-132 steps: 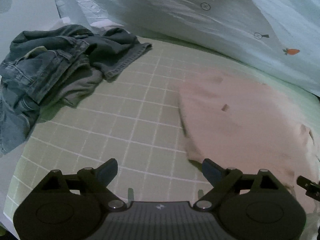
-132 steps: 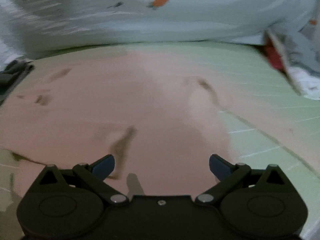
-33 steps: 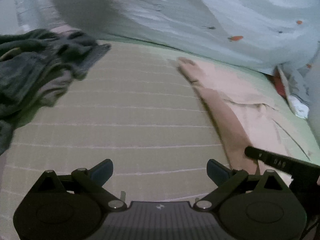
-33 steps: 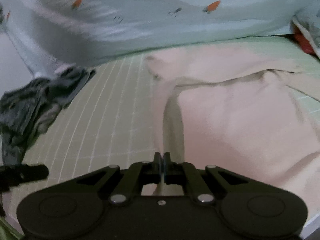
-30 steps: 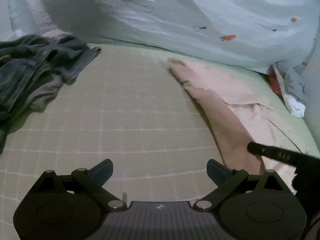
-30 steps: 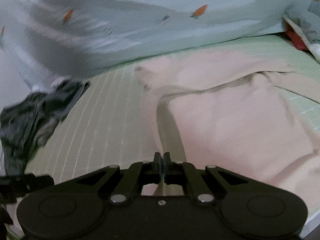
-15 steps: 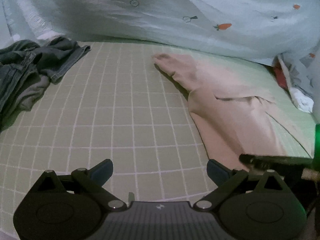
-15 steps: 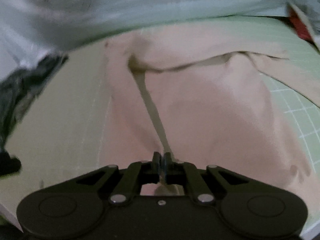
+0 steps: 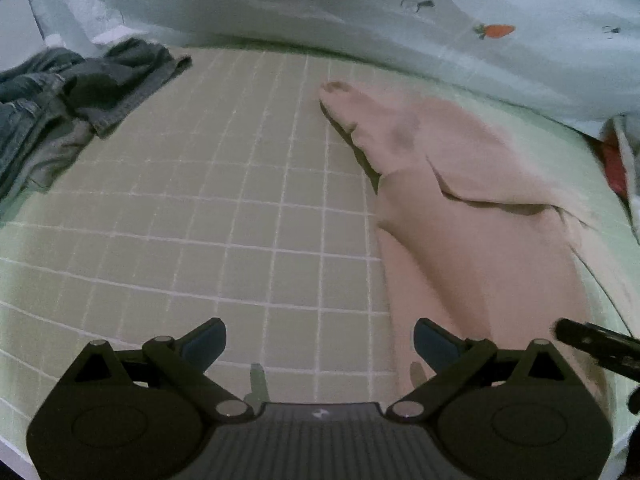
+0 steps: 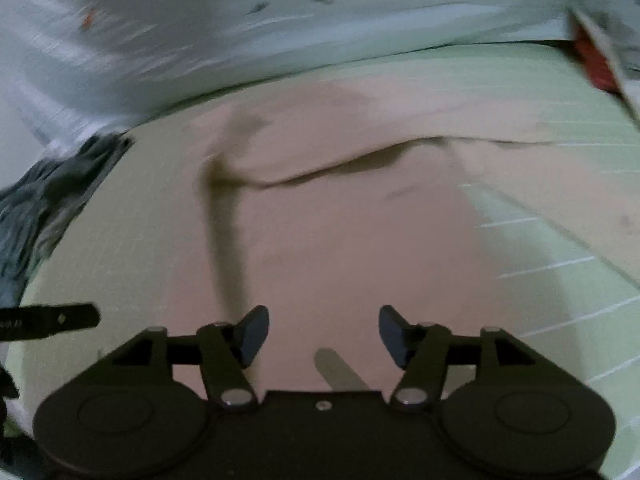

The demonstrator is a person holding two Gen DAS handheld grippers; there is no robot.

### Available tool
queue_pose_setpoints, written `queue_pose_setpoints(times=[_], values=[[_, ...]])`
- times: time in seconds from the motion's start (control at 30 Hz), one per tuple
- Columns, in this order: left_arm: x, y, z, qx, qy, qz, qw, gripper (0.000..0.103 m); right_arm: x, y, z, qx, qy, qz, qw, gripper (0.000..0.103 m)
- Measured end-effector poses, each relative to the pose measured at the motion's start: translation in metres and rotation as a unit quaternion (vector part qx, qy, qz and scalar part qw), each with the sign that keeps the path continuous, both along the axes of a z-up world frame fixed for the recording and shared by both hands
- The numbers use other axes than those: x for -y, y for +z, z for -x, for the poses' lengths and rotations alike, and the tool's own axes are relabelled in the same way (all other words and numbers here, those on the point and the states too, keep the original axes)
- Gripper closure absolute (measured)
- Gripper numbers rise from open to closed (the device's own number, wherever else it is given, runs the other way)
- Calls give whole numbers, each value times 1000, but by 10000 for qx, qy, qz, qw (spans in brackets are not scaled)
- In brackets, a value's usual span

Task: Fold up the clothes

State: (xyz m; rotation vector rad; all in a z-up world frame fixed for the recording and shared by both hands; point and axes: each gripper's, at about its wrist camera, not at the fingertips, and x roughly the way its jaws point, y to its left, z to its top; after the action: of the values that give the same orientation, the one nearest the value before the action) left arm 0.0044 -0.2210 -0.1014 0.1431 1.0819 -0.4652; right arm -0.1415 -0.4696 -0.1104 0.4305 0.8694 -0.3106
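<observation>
A pale pink garment (image 9: 460, 208) lies on the green checked bed sheet (image 9: 200, 216), partly folded over itself, with a narrow end pointing to the far left. My left gripper (image 9: 318, 342) is open and empty over the sheet, its right finger at the garment's near left edge. My right gripper (image 10: 324, 336) is open and empty just above the pink garment (image 10: 360, 232), which fills the middle of the right wrist view with a dark fold crease across it. The right gripper's body (image 9: 596, 344) shows at the right edge of the left wrist view.
A heap of denim jeans and grey clothes (image 9: 60, 100) lies at the far left of the bed; it also shows in the right wrist view (image 10: 48, 200). A pale carrot-print duvet (image 9: 400, 20) banks up along the back. A red and white item (image 10: 600, 60) lies far right.
My right gripper was shut on the pink garment's edge and carried it across; now it has opened and let the garment go. The left gripper stayed open and shifted slightly towards the garment.
</observation>
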Motion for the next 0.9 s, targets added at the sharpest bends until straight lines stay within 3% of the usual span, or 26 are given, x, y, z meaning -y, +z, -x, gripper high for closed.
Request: queue_pose_setpoints(times=[0.13, 0.43, 0.7, 0.9], values=[[23, -13, -16, -255, 261, -188, 9992, 4, 37, -4, 7, -15, -440, -40, 9990, 29], [61, -30, -55, -279, 498, -485, 9972, 4, 117, -13, 14, 35, -1380, -223, 9902, 29], [94, -43, -95, -225, 454, -752, 9959, 4, 183, -9, -30, 217, -1762, -111, 9841, 27], [108, -47, -108, -223, 454, -795, 9956, 0, 212, -17, -82, -166, -1492, 382, 9879, 27]])
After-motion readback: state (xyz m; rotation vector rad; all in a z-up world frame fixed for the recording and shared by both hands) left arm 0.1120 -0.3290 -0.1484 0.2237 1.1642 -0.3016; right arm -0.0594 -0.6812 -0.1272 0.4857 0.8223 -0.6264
